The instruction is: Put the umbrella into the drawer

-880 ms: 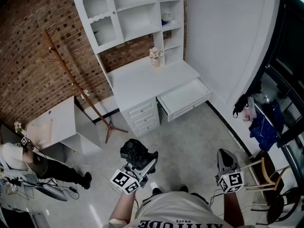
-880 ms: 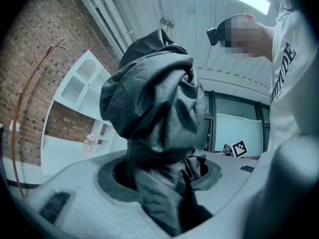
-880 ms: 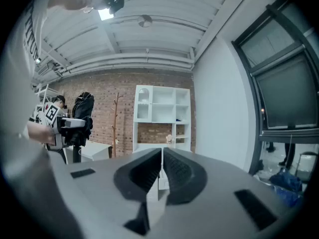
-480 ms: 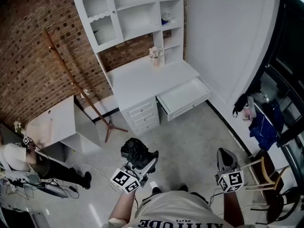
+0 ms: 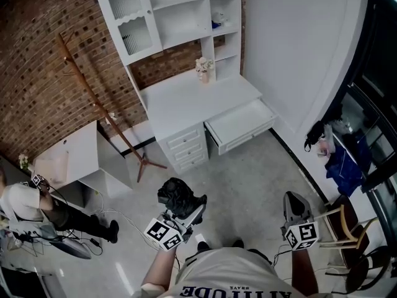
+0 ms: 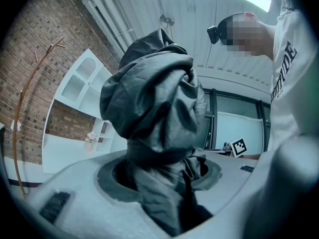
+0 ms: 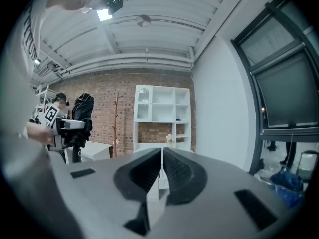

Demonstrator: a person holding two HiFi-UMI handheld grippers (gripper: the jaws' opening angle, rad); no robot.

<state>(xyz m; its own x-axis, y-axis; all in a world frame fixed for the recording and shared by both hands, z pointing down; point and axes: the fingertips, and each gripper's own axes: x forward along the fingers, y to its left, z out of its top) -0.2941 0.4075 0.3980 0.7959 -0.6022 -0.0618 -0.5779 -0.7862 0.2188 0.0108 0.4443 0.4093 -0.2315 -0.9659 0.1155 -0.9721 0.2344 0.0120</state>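
A folded dark grey umbrella stands between the jaws of my left gripper, which is shut on its lower part. The bundle rises above the jaws and fills the left gripper view. The white desk stands ahead against the brick wall, and its wide drawer is pulled open and looks bare inside. My right gripper is held at the right with its jaws shut on nothing. The umbrella also shows at the left of the right gripper view.
A wooden coat rack leans left of the desk, with a low white cabinet beside it. A person crouches at the far left among floor cables. A chair and bags stand along the right wall.
Both grippers keep their places and the umbrella stays gripped. The person at the far left has shifted a little, and the view has drifted slightly.
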